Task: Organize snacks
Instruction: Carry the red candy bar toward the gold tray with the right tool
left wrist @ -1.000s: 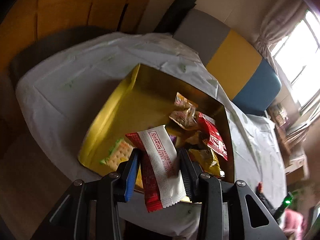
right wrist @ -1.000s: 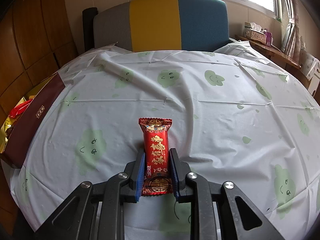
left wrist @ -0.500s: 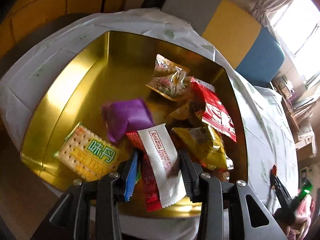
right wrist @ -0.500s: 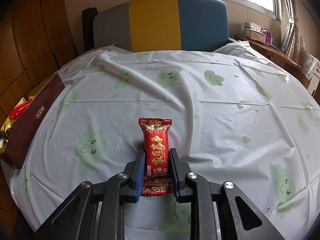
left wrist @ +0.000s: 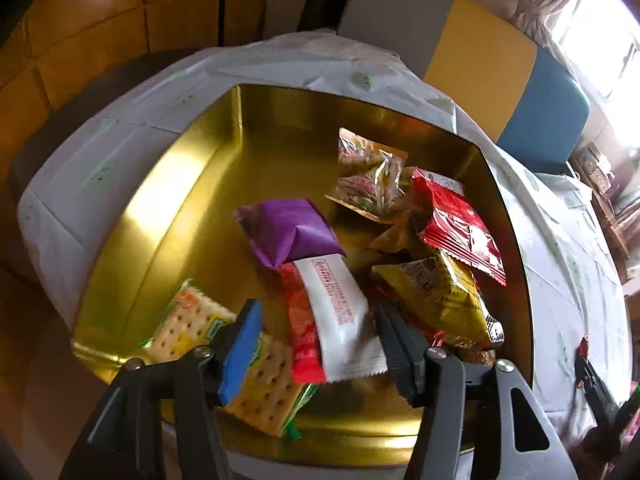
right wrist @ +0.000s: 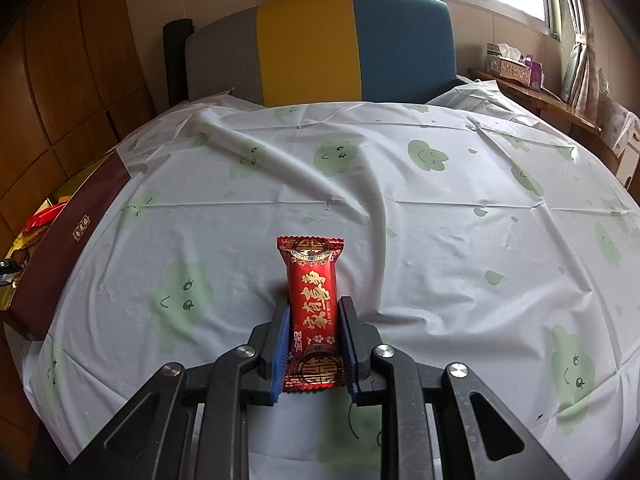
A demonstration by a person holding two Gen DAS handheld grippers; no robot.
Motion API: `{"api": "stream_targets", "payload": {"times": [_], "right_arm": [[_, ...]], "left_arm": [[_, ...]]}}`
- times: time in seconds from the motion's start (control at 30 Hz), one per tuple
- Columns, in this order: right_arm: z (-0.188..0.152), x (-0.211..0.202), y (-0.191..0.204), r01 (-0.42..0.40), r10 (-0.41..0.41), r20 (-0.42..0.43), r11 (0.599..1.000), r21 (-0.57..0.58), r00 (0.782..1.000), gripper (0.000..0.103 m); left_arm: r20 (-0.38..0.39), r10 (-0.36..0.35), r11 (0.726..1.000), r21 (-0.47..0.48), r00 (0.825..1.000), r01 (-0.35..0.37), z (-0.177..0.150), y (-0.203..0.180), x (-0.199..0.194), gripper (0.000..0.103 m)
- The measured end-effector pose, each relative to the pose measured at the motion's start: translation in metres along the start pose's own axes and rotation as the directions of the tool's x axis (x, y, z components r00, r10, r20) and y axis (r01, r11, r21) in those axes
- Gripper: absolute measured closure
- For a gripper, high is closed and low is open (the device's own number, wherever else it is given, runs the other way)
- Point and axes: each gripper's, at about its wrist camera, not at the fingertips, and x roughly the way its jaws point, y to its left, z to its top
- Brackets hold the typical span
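Observation:
In the left wrist view my left gripper hangs over the gold box, its jaws opening. A red-and-white snack bar lies loose between the fingers, clear of both pads. Inside the box lie a purple packet, a cracker pack, a gold packet, a red packet and a clear candy bag. In the right wrist view my right gripper is shut on a red candy bar with gold characters, held over the tablecloth.
The round table wears a white cloth with green smiley clouds. The box's maroon outer wall stands at its left edge. A grey, yellow and blue sofa back rises behind, and wooden panelling lines the left wall.
My left gripper came down over the gold box, then spread its fingers and let go of the red-and-white bar. The right gripper and its red bar stayed still.

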Motion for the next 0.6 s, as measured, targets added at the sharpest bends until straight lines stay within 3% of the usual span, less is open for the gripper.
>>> {"api": "stream_targets", "payload": {"times": [0.27, 0.6], "right_arm": [[0.0, 0.001, 0.007, 0.027, -0.027, -0.007, 0.999, -0.017, 1.0, 0.08], [0.007, 0.004, 0.016, 0.091, -0.092, -0.055, 0.996, -0.021, 0.994, 0.08]], "left_arm": [[0.123, 0.062, 0.996, 0.056, 0.99, -0.069, -0.01, 0.0, -0.034, 0.041], [0.218, 0.041, 0.994, 0.091, 0.975, -0.062, -0.018, 0.0, -0.075, 0.041]]}}
